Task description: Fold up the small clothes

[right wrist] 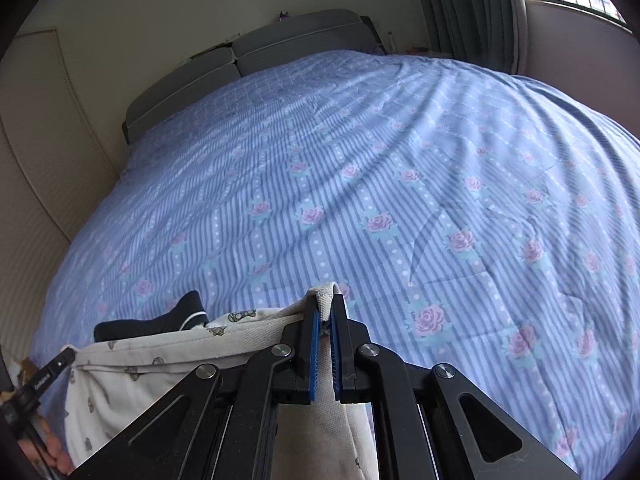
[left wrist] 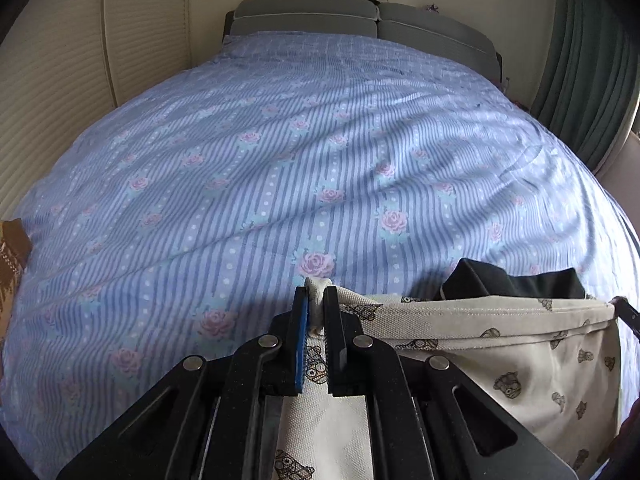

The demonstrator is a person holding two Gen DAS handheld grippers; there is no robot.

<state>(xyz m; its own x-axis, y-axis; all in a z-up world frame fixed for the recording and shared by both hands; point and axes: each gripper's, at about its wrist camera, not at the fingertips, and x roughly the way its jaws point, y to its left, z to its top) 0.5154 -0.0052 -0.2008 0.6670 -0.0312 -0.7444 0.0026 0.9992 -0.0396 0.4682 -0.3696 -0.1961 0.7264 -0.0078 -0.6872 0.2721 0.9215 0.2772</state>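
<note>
A small cream garment with a bear print (left wrist: 500, 344) hangs stretched between my two grippers above the bed. My left gripper (left wrist: 318, 294) is shut on its left top corner. My right gripper (right wrist: 327, 300) is shut on its right top corner, with the cloth (right wrist: 132, 364) running off to the left. A dark navy garment (left wrist: 516, 282) lies on the bed just behind the held cloth; it also shows in the right wrist view (right wrist: 160, 320). The other gripper's tip shows at the frame edge in each view (left wrist: 628, 312) (right wrist: 44, 376).
The bed is covered by a blue striped quilt with pink roses (left wrist: 280, 160). A grey headboard (left wrist: 360, 20) stands at the far end. A cream wardrobe (left wrist: 60, 80) is on the left, green curtains (right wrist: 472, 8) and a window on the right.
</note>
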